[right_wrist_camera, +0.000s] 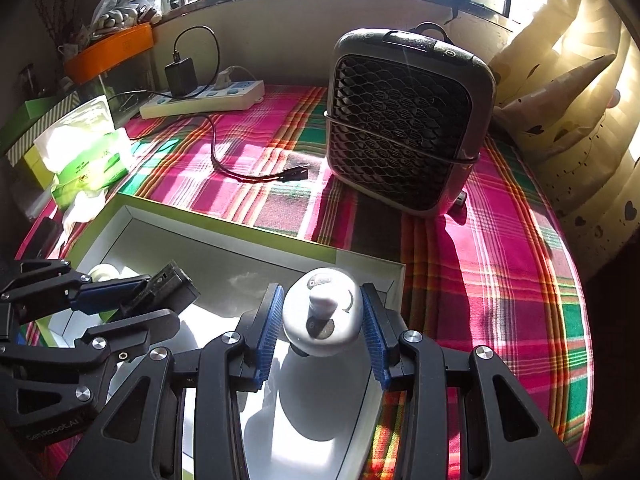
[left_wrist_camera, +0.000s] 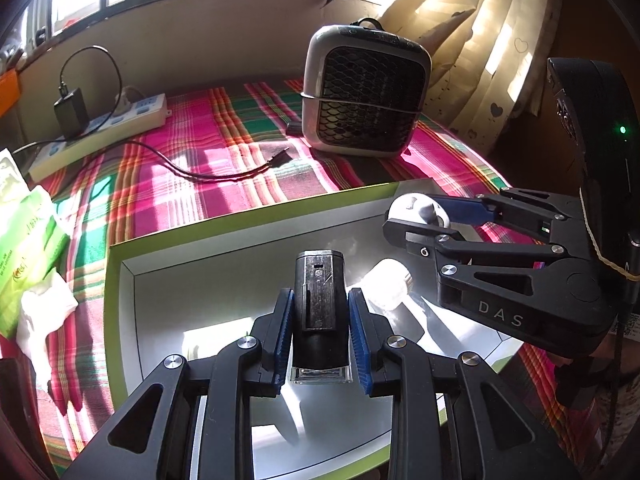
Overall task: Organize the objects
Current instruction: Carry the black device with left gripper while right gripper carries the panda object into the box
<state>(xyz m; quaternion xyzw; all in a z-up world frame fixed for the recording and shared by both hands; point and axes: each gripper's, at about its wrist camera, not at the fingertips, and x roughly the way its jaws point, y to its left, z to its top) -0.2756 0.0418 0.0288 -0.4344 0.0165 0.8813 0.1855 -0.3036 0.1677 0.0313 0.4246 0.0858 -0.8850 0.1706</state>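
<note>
My left gripper (left_wrist_camera: 320, 316) is shut on a black bottle with a clear glass base (left_wrist_camera: 319, 300), held over the open green-rimmed white box (left_wrist_camera: 120, 280). My right gripper (right_wrist_camera: 322, 320) is shut on a white pump bottle (right_wrist_camera: 322, 312), held over the box's right part (right_wrist_camera: 372, 264). In the left wrist view the right gripper (left_wrist_camera: 420, 220) shows at the right with the white bottle (left_wrist_camera: 414, 209). In the right wrist view the left gripper (right_wrist_camera: 132, 300) shows at the left with the black bottle (right_wrist_camera: 168, 288). A small white jar (left_wrist_camera: 386, 284) lies inside the box.
A grey heater with a black grille (right_wrist_camera: 404, 128) stands on the pink plaid cloth (right_wrist_camera: 500, 280) behind the box. A white power strip (right_wrist_camera: 204, 100) with a black charger and a loose cable lies at the back left. Green tissue packs (left_wrist_camera: 24, 240) lie left. Curtains hang right.
</note>
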